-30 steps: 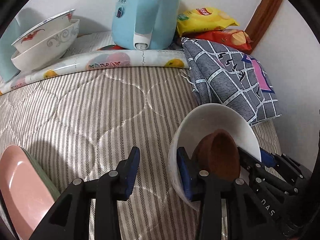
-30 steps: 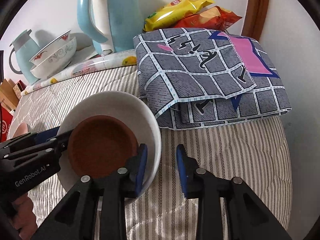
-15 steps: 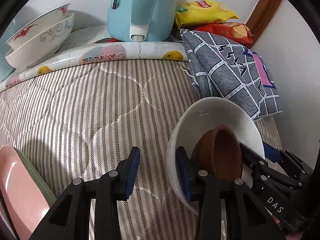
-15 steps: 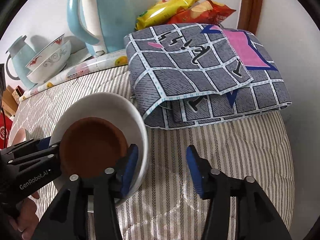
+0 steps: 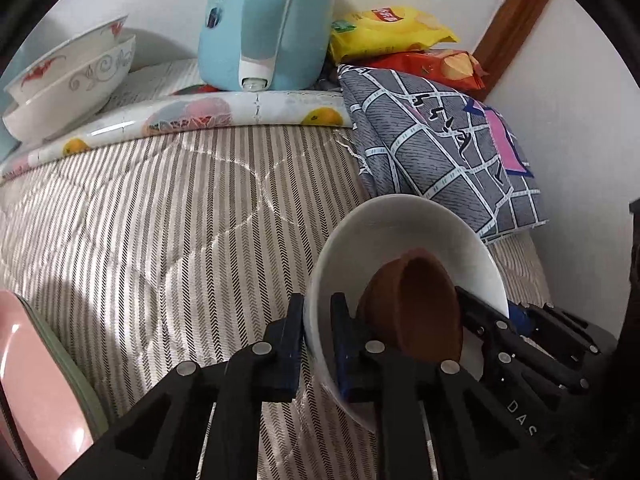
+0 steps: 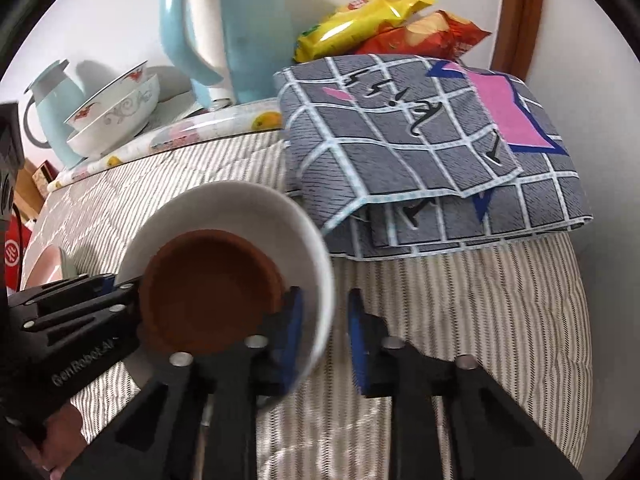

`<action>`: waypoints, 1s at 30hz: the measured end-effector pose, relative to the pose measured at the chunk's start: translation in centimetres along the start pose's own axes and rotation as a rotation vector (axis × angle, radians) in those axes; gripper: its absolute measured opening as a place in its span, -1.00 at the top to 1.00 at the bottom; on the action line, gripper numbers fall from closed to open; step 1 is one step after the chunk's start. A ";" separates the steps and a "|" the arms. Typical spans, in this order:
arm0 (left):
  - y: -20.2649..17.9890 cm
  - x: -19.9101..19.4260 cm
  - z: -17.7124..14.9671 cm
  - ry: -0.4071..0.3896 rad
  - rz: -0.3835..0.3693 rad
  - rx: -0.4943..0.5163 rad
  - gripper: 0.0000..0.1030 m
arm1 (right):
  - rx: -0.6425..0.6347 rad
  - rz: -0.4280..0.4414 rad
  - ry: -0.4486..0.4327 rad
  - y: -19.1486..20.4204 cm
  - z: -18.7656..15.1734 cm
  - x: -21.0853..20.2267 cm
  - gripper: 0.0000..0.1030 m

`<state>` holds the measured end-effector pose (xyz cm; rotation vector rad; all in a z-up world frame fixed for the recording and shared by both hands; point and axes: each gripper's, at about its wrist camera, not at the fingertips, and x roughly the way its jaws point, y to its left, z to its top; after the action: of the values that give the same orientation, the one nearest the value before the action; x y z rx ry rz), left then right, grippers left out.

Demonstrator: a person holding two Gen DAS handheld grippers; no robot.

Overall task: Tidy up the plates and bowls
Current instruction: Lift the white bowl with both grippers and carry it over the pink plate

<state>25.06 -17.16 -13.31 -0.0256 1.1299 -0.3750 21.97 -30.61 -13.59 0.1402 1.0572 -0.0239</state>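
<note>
A white bowl [image 5: 400, 232] rests on the striped quilt with a brown bowl [image 5: 424, 308] nested inside it. My left gripper [image 5: 316, 340] is closing, and its blue pads pinch the white bowl's near rim. In the right wrist view the white bowl [image 6: 224, 208] and brown bowl [image 6: 208, 280] lie low and left. My right gripper [image 6: 322, 320] straddles the opposite rim with its jaws closing. Its inner pad is inside the bowl, and a sliver of quilt shows between the outer pad and the rim. That frame is blurred.
Two stacked patterned bowls [image 5: 68, 84] and a blue kettle [image 5: 264, 24] stand on a fruit-print mat at the back. A folded grey checked cloth [image 6: 420, 140] lies just beyond the white bowl, with snack bags [image 5: 384, 32] behind it. A pink plate [image 5: 28, 392] lies on a green one, far left.
My left jaws have narrowed onto the white bowl's rim. My right jaws widened, then narrowed around the opposite rim. The bowls have stayed roughly in place.
</note>
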 end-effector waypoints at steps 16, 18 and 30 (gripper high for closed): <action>1.2 -1.4 -1.7 -0.003 -0.013 -0.022 0.77 | 0.008 -0.011 0.004 1.3 -1.3 -1.1 0.82; 1.6 -1.7 -2.1 -0.005 -0.014 -0.031 0.78 | 0.001 -0.014 0.000 1.8 -1.6 -1.4 0.82; 3.1 -4.0 -3.7 -0.028 0.016 -0.035 0.86 | 0.005 0.002 -0.015 3.5 -3.1 -2.7 0.86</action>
<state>21.17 -12.42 -11.99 -0.0522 1.1087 -0.3398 18.23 -26.86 -12.34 0.1451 1.0421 -0.0253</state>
